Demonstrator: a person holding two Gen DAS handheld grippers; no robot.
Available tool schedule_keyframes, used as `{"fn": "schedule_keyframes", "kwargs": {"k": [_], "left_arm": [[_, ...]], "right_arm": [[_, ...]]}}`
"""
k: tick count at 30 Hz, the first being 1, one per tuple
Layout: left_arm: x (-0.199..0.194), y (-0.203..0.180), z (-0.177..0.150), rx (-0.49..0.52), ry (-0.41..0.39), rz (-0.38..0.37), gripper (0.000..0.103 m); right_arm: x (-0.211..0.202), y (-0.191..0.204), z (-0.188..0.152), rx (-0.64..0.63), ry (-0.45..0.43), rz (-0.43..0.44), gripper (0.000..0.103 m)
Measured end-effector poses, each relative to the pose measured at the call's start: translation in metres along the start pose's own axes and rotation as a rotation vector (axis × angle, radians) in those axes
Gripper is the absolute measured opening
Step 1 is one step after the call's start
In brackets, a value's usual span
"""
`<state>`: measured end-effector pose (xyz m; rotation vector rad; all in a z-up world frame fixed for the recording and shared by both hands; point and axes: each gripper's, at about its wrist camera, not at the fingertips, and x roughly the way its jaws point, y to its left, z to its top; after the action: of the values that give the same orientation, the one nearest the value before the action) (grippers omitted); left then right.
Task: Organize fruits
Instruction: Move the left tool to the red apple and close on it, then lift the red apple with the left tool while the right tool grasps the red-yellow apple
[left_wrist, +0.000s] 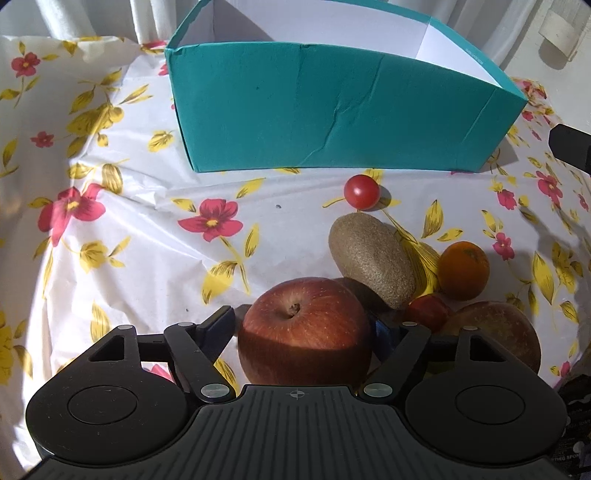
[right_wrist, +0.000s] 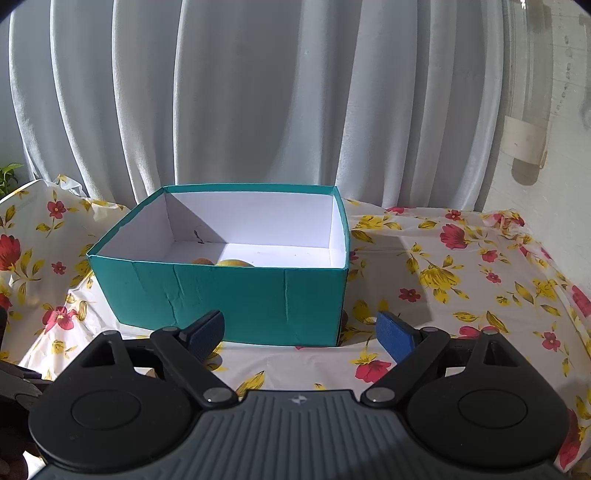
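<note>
Round red apple (left_wrist: 304, 328) sits clamped between my left gripper (left_wrist: 304, 325) pads, teal cardboard box (left_wrist: 332, 110) straight beyond it; right gripper (right_wrist: 299, 332) gapes empty.

Handheld two-finger grippers: external appearance

Each unit, the left gripper (left_wrist: 301, 325) and the right gripper (right_wrist: 299, 332), is built on a dark grey ribbed housing on which a small central emblem is stamped: a crosshair mark on the left unit, a pale angular logo on the right. The housing is flanked by two black rounded lobes, each recessed with a circular disc. Black linkage arms with triangular cut-outs are pinned by silver round-head fasteners. The fingers (right_wrist: 393, 334) are faced with blue textured pads, seen most clearly on the right unit.
</note>
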<state>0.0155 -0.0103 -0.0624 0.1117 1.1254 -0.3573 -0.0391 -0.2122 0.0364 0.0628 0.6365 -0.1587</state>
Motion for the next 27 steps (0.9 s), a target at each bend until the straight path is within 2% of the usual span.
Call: {"fn": "schedule_keyframes", "kwargs": {"k": [1, 5, 15, 27], "left_arm": [[-0.001, -0.002, 0.0, 0.011, -0.014, 0.001, 0.073], [-0.005, -0.003, -0.001, 0.035, -0.023, 0.007, 0.072], [-0.049, 0.006, 0.007, 0.004, -0.144, 0.042, 0.072], [-0.067, 0.008, 0.005, 0.0, -0.191, 0.038, 0.072]], "right_arm": [[0.0, 0.0, -0.001, -0.001, 0.004, -0.001, 0.09], [-0.004, 0.001, -0.002, -0.009, 0.002, -0.002, 0.09], [-0.013, 0.005, -0.01, -0.033, 0.023, 0.002, 0.09], [-0.023, 0.029, -0.04, -0.101, 0.131, 0.092, 0.09]]}}
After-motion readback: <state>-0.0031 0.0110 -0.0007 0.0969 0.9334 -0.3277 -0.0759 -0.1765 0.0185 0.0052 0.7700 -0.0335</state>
